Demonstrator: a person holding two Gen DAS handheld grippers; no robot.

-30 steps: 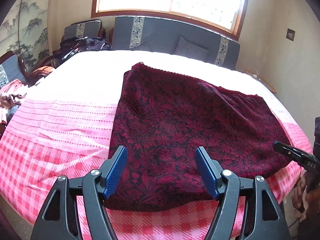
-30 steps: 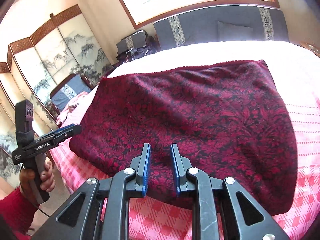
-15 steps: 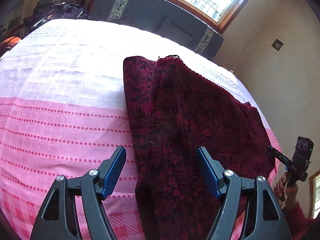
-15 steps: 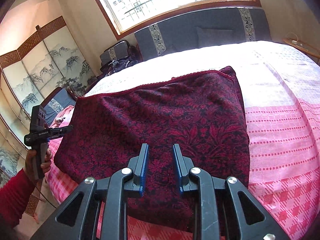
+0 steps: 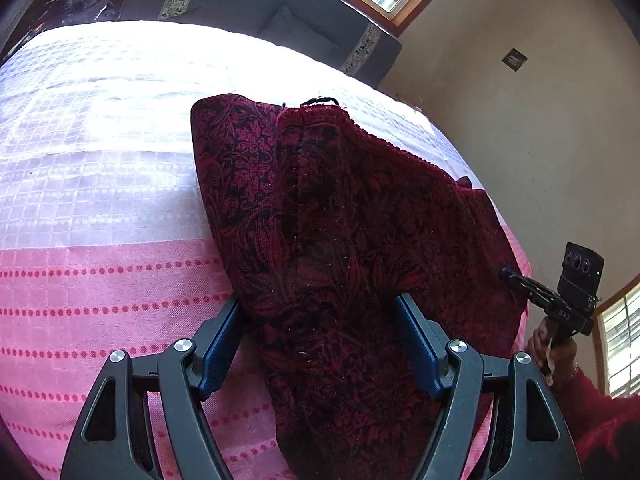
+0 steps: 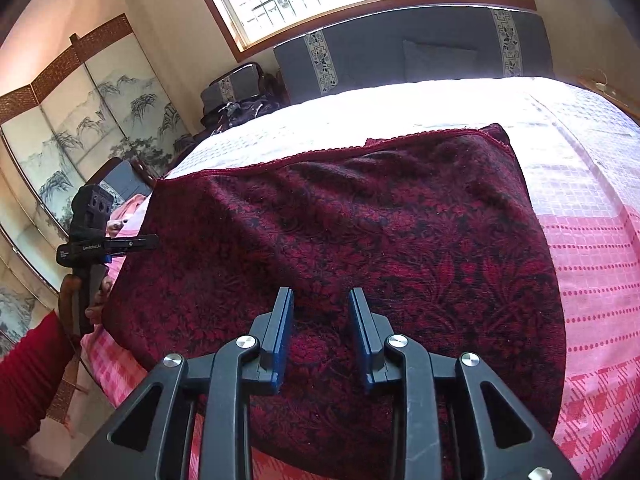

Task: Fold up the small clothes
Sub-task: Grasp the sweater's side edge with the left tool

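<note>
Meanwhile left gripper [image 5: 318,336] gapes over garment [image 6: 360,240] (bed [image 5: 100,200]), right gripper [image 6: 322,336] fingers opening.

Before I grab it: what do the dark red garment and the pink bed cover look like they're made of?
Dark red garment: looks like thick woven or knitted fabric with a matte, slightly fuzzy face; the black floral pattern seems worked into the cloth, and a small looped trim runs along its far edge. Pink bed cover: thin woven fabric, probably cotton, judging by its raised grid, dotted rows and check weave.
</note>
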